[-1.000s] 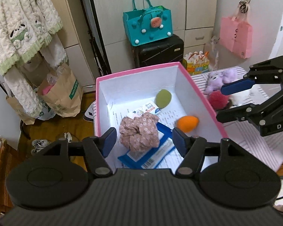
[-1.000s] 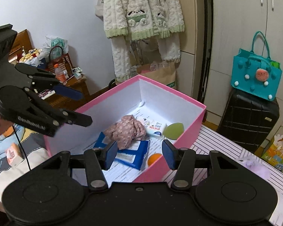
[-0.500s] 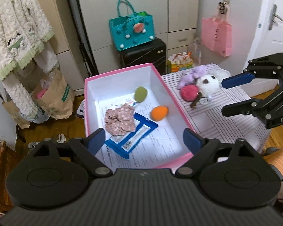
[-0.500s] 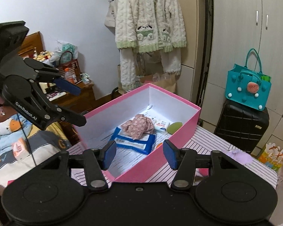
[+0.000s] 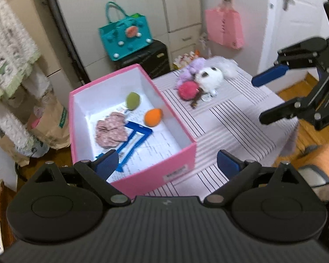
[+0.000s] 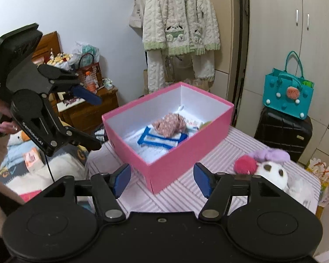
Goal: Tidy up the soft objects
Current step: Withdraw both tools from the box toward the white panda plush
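- The left hand-held gripper (image 5: 166, 164) stands released at the bottom of its own view, its blue pads spread wide with nothing between them; its jaws have just been opening. It sits over the near end of the pink box (image 5: 155, 175), likely because its load is already delivered.
- The right hand-held gripper (image 6: 162, 180) is also released and empty, its jaws having just been opening too; its pads frame the near corner of the box, and the spread probably readies it for the next pick.
- Inside the box, centre-left of the left view, lie a floral scrunchie (image 5: 110, 129), a blue-edged packet (image 5: 134, 138) partly under it, an orange sponge (image 5: 153, 117) and a green sponge (image 5: 132, 100), gathered there as the sorted items.
- Still unsorted, upper right of centre in the left view, a red pompom (image 5: 187, 89), a white plush (image 5: 209, 76) and a purple plush (image 5: 192, 69) touch one another in a cluster well apart from both grippers.
- The desk (image 5: 230, 127) wears a white cloth with thin dark stripes.
- Around it is a bedroom: cream wardrobes, a teal bag (image 5: 125, 37) on a black suitcase (image 5: 149, 59), a pink bag (image 5: 224, 29) hanging at upper right, a fleecy robe (image 6: 179, 19) at upper centre of the right view, and a bed (image 6: 33, 164) at lower left there.
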Motion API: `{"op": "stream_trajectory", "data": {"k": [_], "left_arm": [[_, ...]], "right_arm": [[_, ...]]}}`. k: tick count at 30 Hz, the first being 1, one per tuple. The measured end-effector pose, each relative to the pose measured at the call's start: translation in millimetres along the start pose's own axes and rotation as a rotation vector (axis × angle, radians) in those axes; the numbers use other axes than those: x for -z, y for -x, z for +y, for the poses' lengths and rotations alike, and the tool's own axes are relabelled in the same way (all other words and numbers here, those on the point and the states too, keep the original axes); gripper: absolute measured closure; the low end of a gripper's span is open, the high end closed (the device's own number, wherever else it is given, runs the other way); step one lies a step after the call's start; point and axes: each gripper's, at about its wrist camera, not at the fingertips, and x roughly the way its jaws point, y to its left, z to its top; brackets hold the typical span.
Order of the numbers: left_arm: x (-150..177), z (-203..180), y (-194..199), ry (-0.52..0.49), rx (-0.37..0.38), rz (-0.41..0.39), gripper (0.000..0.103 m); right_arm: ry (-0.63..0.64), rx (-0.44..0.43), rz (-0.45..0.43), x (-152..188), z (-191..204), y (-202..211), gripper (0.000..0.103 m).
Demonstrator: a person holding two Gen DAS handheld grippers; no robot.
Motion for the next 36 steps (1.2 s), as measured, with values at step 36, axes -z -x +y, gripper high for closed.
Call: {"op": "stream_trajectory", "data": {"k": [36], "left_arm": [[-44.4,-86.3,-102.1,-0.001,0.25,-0.195,0.006]], "right_arm": [[-0.049,0.141,-0.085,125.1,-82.6,-6.5,0.022]]}}
